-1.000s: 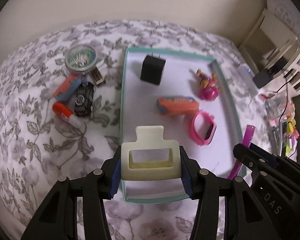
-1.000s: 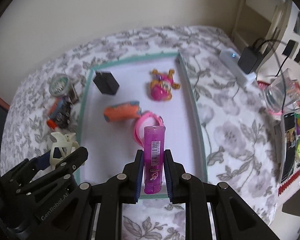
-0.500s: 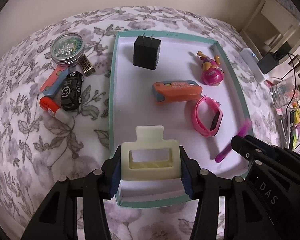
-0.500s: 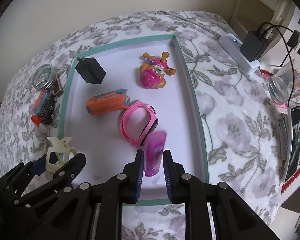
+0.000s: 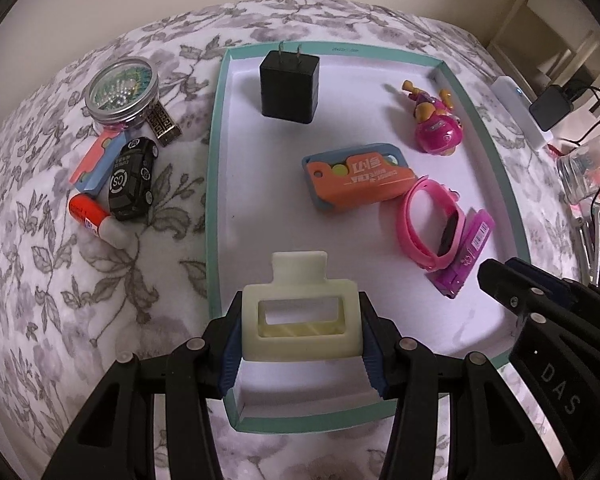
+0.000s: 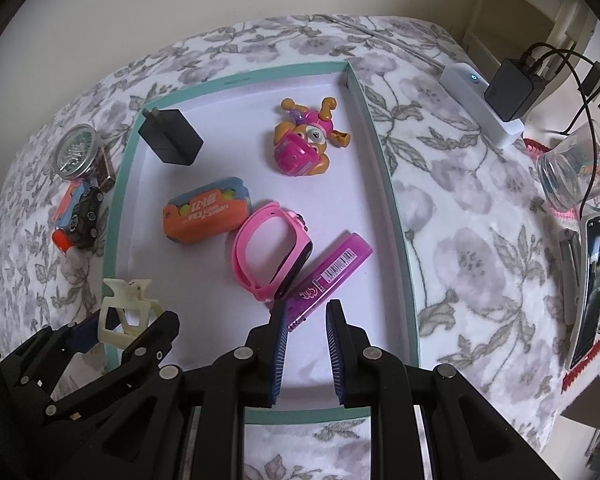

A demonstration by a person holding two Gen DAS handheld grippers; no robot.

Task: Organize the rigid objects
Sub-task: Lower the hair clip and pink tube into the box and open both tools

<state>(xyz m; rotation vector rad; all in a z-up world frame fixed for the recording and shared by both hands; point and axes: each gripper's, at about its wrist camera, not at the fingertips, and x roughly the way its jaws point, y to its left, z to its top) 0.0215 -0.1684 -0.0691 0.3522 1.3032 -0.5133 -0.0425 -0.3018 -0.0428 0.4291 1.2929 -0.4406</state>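
My left gripper [image 5: 300,300] is shut on a cream hair claw clip [image 5: 300,344], held over the near left part of the teal-rimmed white tray [image 5: 214,200]. The clip [image 6: 120,312] also shows at the lower left of the right wrist view. A pink tube [image 6: 332,272] lies flat in the tray against a pink watch [image 6: 272,256]. My right gripper [image 6: 307,306] stands just above the tube's near end, its jaws a narrow gap apart with nothing between them. A black charger [image 5: 290,84], an orange case [image 5: 360,178] and a toy figure [image 5: 436,128] also lie in the tray.
Left of the tray on the floral cloth sit a lidded jar [image 5: 120,88], a black toy car [image 5: 132,180] and a glue stick [image 5: 96,220]. To the right are a white power strip [image 6: 480,100], a glass jar [image 6: 576,168] and a phone [image 6: 592,288].
The pink tube left my right gripper and dropped into the tray beside the watch. Both grippers sank closer to the tray. The left gripper kept hold of the clip.
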